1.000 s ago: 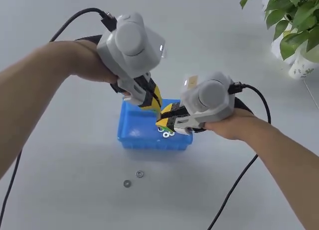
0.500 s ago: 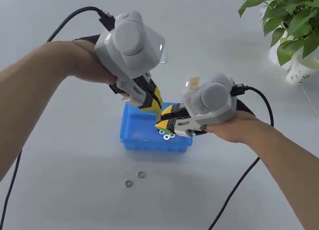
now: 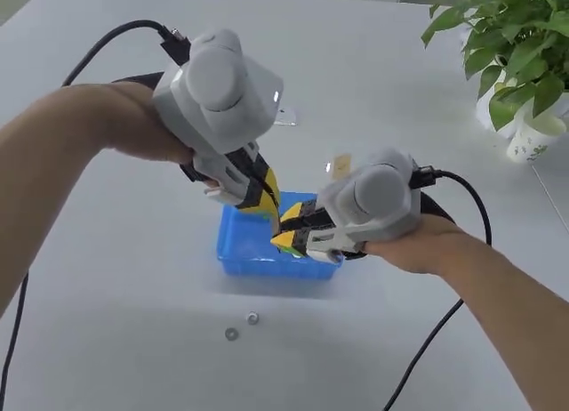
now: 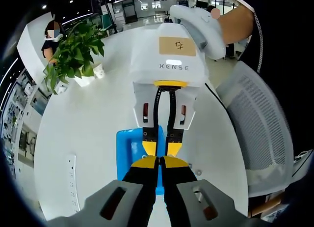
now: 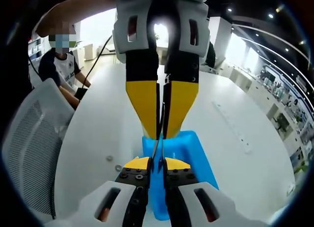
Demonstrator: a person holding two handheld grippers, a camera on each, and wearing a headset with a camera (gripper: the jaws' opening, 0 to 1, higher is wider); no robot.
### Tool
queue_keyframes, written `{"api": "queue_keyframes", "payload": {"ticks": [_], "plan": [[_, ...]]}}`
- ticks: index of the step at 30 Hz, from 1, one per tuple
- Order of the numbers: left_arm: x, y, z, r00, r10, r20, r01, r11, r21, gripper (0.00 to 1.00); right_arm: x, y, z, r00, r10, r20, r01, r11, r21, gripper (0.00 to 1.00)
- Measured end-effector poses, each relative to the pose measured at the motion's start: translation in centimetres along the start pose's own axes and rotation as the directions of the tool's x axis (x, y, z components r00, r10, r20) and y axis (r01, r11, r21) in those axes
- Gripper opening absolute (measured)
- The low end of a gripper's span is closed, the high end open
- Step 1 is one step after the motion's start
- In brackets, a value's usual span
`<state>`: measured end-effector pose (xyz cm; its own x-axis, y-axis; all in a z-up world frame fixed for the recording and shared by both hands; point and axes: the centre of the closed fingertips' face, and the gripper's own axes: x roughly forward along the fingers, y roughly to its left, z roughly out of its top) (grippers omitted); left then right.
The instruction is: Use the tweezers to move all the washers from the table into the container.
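Nearest me on the pale desk (image 3: 107,340) lie two washers (image 3: 252,318), close together on the bare top. They sit just short of the front wall of the blue container (image 3: 267,267) and well apart from both tongs. Over the container my right tongs (image 5: 157,163) and left tongs (image 4: 158,160) meet almost tip to tip, the left angled down from above and the right reaching in from the side. The right tongs are drawn in on the lower end of the thin dark tweezers (image 5: 158,133). The tweezers run up into the slit between the left tongs' yellow pads (image 5: 144,106), which are pressed together on them. Both sets of tips hang above the container's inside; I cannot tell whether they touch its walls. Farther off on the desk lies a white power strip (image 4: 72,183), and beyond that, near the far edge, stands a potted plant (image 3: 516,37).
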<state>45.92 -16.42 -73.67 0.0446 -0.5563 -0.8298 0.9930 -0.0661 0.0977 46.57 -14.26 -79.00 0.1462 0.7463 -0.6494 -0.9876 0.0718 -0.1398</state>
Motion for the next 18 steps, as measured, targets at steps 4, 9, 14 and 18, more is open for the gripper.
{"api": "queue_keyframes", "payload": {"ticks": [4,9,14,18], "plan": [[0.0,-0.7,-0.2,0.9999,-0.005,-0.011,0.005,1.0,0.004,0.06,0.1,0.8,0.1,1.0,0.007,0.007,-0.007,1.0,0.002,0.11],[0.1,-1.5,-0.4,0.9998,-0.011,-0.016,0.011,1.0,0.004,0.06,0.4,1.7,0.1,0.9998,0.018,0.008,-0.018,1.0,0.004,0.11],[0.2,-2.3,-0.7,0.9997,-0.015,-0.017,0.015,1.0,0.002,0.05,0.7,2.5,0.0,0.9996,0.029,0.009,-0.029,1.0,0.007,0.11],[0.4,-3.0,-1.0,0.9996,-0.023,-0.019,0.023,1.0,0.003,0.05,1.0,3.3,-0.1,0.9993,0.037,0.006,-0.037,0.999,0.006,0.11]]}}
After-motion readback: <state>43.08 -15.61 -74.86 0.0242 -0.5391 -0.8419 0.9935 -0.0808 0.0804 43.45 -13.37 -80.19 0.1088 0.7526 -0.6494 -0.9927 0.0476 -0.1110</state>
